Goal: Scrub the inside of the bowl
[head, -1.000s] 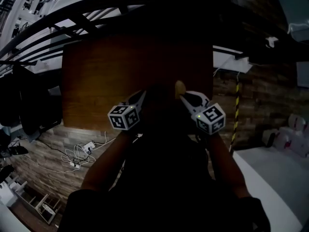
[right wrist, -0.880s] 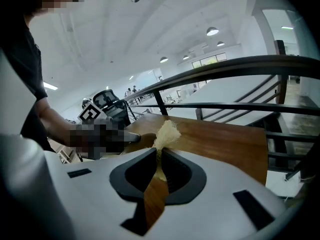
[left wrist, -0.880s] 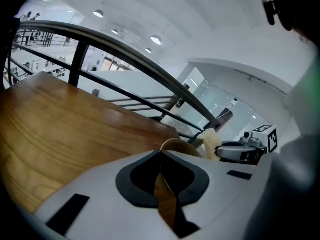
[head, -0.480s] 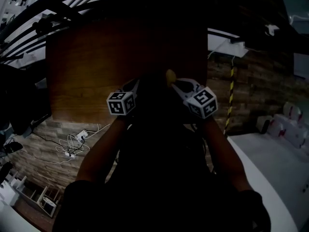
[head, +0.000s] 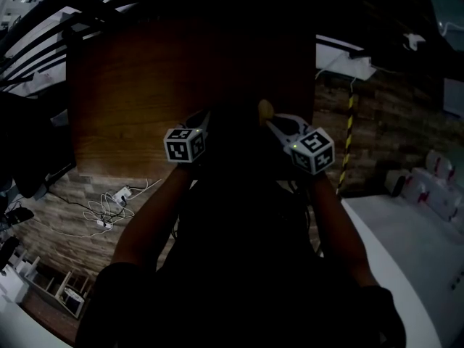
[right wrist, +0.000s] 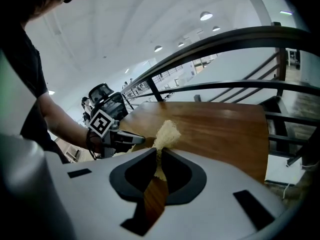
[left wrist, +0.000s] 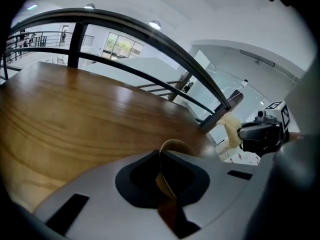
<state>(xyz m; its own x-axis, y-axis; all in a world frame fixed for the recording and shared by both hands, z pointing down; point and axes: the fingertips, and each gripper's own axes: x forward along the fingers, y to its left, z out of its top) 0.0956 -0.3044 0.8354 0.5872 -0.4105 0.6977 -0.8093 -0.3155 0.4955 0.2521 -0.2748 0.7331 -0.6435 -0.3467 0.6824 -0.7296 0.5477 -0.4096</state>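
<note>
Near wooden table (head: 145, 100), gripped bowl (left wrist: 176, 146), railing (left wrist: 76, 44) beyond, cables (head: 109, 209) on floor

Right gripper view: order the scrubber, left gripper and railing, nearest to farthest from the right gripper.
1. Scrubber: centre, clamped in the right gripper.
2. Left gripper: at left, over the table.
3. Railing: upper right, beyond the table's far edge.

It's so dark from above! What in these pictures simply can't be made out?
- Left gripper view: only a sliver of the bowl shows, its rim; the body of the left gripper hides the rest, inside included.
- Head view: too dark; the bowl is lost in shadow.
- Right gripper view: the lower end of the scrubber is buried between the fingers of the right gripper.
</note>
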